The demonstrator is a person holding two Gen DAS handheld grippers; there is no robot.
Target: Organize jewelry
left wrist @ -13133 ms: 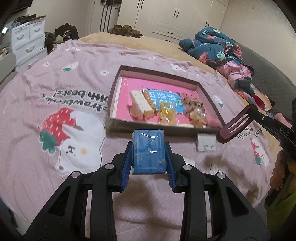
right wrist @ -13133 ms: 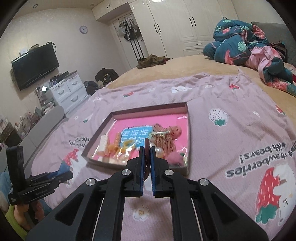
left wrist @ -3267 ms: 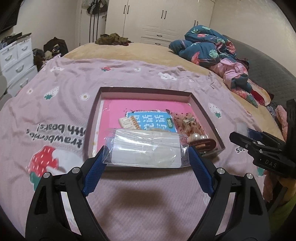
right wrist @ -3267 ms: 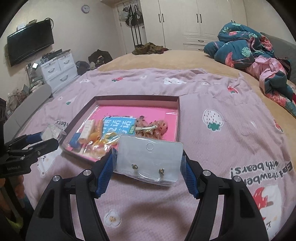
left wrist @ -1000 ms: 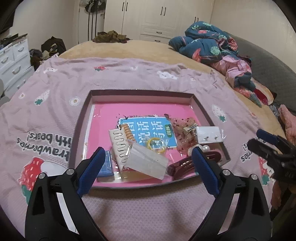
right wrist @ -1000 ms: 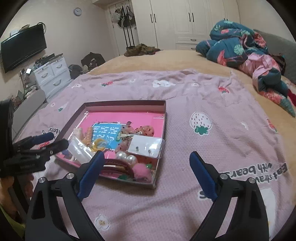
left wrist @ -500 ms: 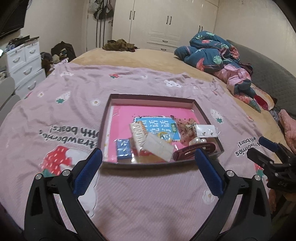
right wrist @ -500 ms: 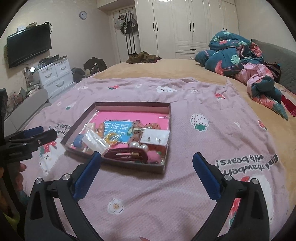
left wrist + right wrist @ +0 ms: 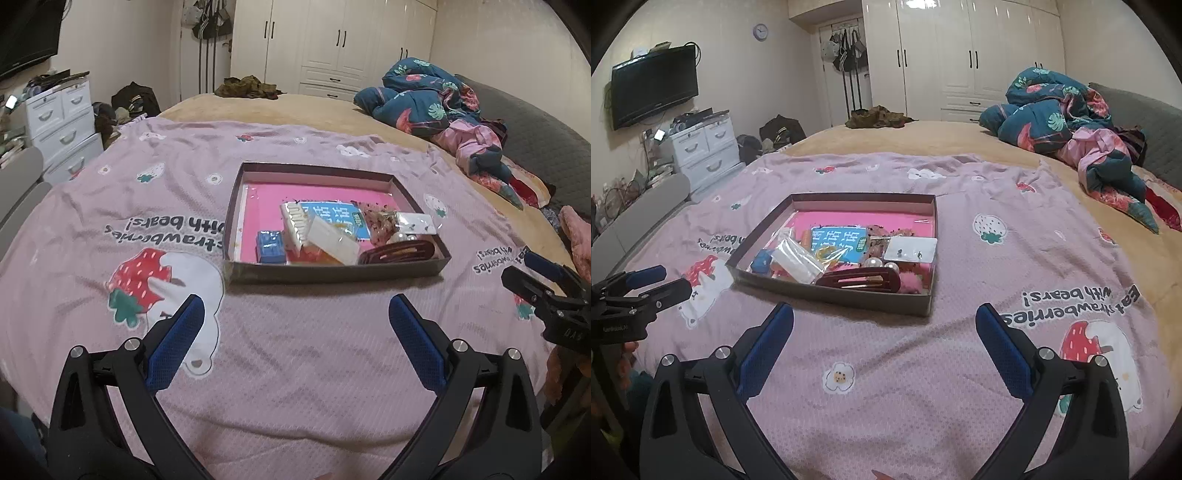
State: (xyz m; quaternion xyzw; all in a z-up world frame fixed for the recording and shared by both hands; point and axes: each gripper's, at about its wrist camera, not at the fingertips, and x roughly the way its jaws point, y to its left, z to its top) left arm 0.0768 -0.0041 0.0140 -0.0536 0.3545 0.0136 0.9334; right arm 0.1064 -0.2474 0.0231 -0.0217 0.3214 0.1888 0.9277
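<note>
A shallow brown box (image 9: 332, 275) with a pink floor lies on the lilac strawberry bedspread; it also shows in the right wrist view (image 9: 849, 295). Inside lie a small blue box (image 9: 271, 246), a white comb (image 9: 293, 223), a clear bag with a white card (image 9: 334, 240), an earring card (image 9: 911, 250), pearls (image 9: 882, 264) and a dark red hair clip (image 9: 858, 280). My left gripper (image 9: 295, 317) is open and empty, well short of the box's near wall. My right gripper (image 9: 884, 321) is open and empty, also short of the box.
A heap of blue and pink bedding (image 9: 1071, 122) lies at the far right of the bed. White drawers (image 9: 705, 147) and clutter stand past the left bed edge. Wardrobe doors (image 9: 332, 44) fill the far wall.
Both grippers have drawn back from the box and stay open and empty. The bagged card and the earring card, held a few seconds ago, now lie in the box.
</note>
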